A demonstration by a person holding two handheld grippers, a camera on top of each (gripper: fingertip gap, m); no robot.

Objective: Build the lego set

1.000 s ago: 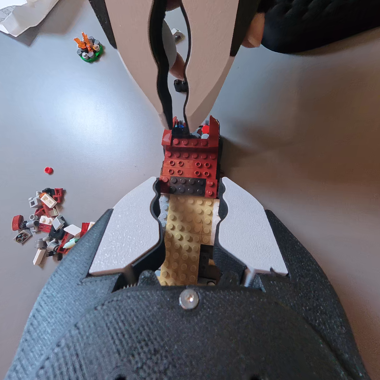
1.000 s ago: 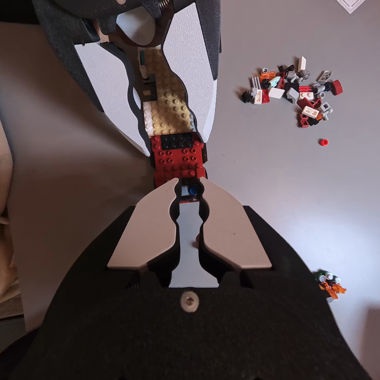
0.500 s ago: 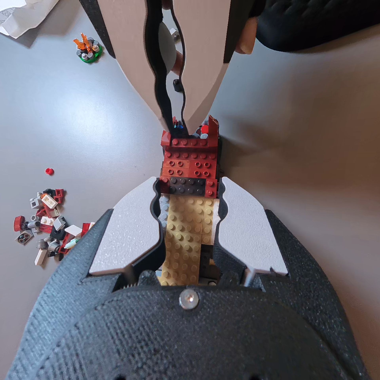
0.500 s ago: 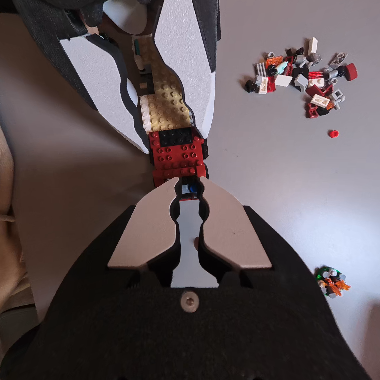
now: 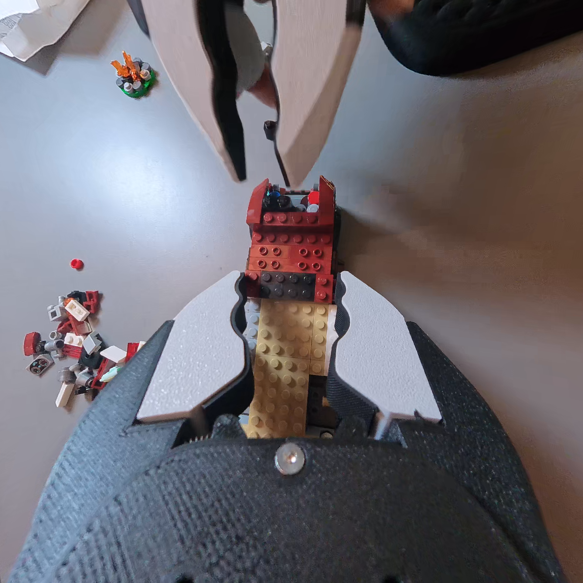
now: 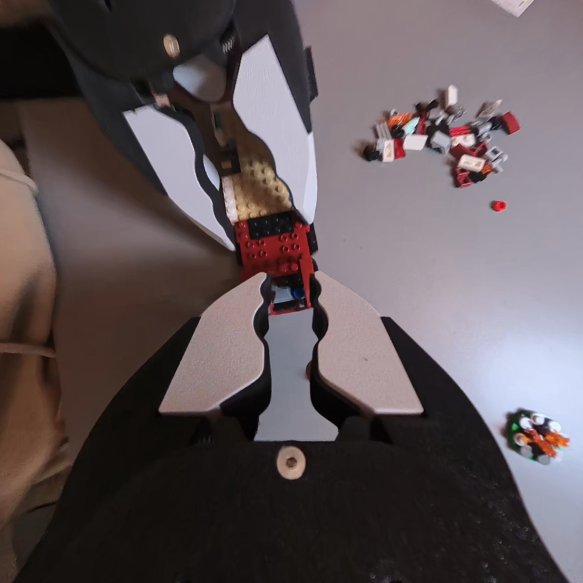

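A brick model [image 5: 290, 252] with a tan rear deck and a dark red front lies on the grey table [image 5: 126, 189]. My left gripper [image 5: 288, 284] is shut on it, with both pads pressed against its sides near the black plate. My right gripper [image 5: 265, 181] hangs over the model's far end with its fingers apart and nothing between them. In the right wrist view the right gripper [image 6: 290, 279] straddles the model's [image 6: 271, 249] open cockpit, where a small blue stud [image 6: 298, 293] sits. The left gripper [image 6: 271, 232] shows beyond it, clamped on the tan part.
A pile of loose small bricks [image 5: 72, 340] lies left of the left gripper, also in the right wrist view [image 6: 441, 142]. A single red stud [image 5: 76, 263] lies near it. A small campfire build [image 5: 134, 75] and white paper [image 5: 31, 31] lie farther off. A black sleeve [image 5: 473, 31] is at top right. My hands' fingertips stand some 5 cm from each other. Both grippers' tips are roughly 20 cm from the small campfire build [image 5: 134, 75]. It is also in sight in the right wrist view [image 6: 531, 434].
My right gripper's fingers were nearly closed inside the model's cockpit; they have now spread apart and drawn back a little. The left gripper's hold on the model is unchanged.
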